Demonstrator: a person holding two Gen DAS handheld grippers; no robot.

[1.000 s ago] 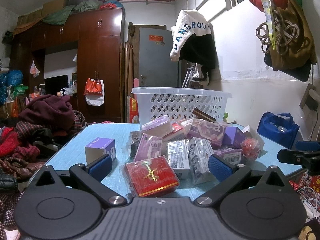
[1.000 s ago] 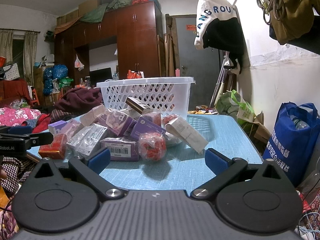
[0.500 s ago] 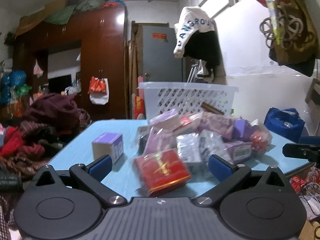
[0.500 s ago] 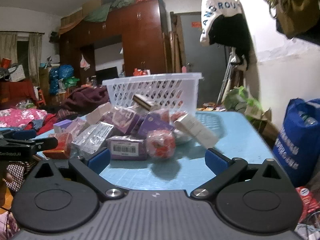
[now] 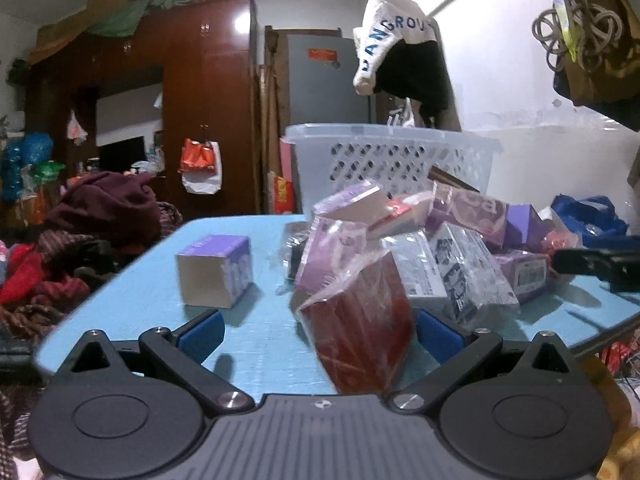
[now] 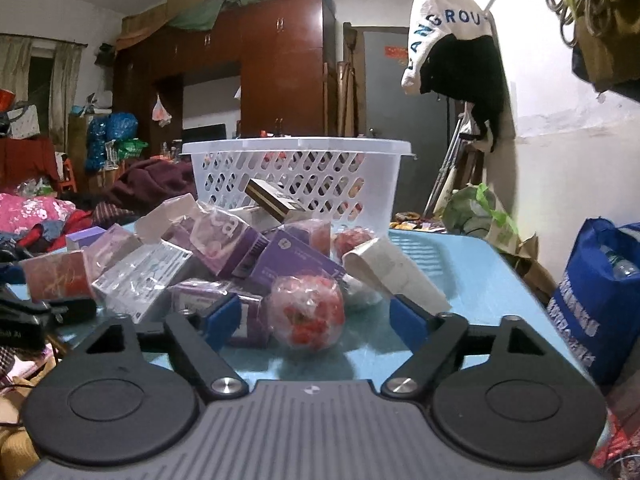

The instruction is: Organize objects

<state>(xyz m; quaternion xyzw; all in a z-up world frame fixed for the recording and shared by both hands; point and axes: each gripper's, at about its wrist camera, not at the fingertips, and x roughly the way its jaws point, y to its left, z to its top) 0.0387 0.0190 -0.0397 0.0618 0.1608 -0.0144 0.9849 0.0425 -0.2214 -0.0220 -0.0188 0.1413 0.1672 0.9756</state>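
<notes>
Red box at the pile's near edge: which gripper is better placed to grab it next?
Left. The red box sits tilted between the open left gripper fingers; the right gripper is open around the red wrapped ball.

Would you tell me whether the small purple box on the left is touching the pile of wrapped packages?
No, the purple box stands alone on the blue table, apart from the pile.

A tilted, film-wrapped red box (image 5: pixel 360 320) fronts the heaped wrapped boxes (image 6: pixel 224 240); a white basket (image 6: pixel 298 176) stands at the counter's far edge.
</notes>
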